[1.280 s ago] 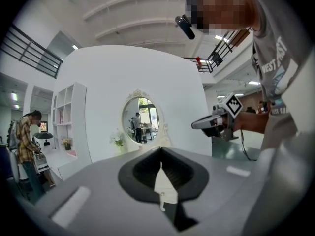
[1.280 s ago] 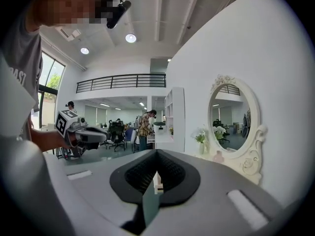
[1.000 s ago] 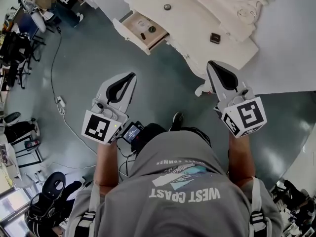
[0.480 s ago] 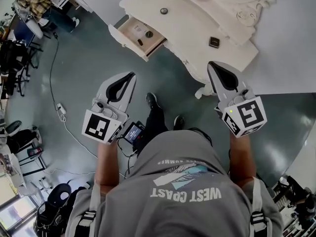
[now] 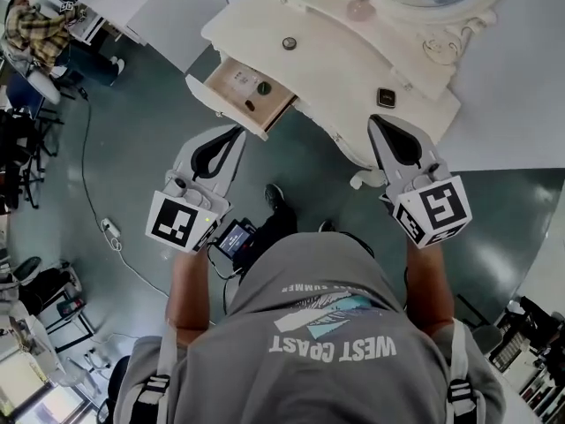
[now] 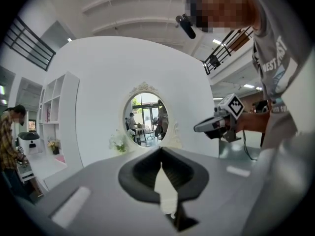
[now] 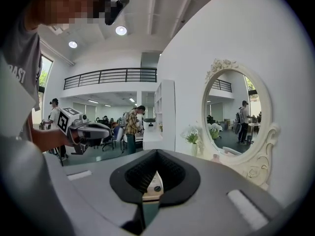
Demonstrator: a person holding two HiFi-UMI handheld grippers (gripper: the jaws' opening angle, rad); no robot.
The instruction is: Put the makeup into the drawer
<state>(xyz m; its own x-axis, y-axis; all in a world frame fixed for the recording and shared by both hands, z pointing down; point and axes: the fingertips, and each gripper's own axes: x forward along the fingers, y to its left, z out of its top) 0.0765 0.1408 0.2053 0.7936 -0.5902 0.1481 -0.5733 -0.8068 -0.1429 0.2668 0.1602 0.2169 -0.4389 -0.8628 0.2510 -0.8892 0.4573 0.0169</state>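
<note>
Overhead, curvy cream vanity (image 5: 344,60), open wood-lined drawer (image 5: 225,109), left gripper (image 5: 235,134) and right gripper (image 5: 379,122) clenched shut.

Seemingly clear floor (image 5: 309,162) fronts the drawer (image 5: 221,106); vanity (image 5: 353,60) flanks right.

Head view looks down; gripper views face vanity (image 5: 344,60).

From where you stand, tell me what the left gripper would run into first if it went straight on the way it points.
Most likely the front of the open drawer: the left gripper, jaws together, aims at it over the floor. Heights are hard to judge from above.
</note>
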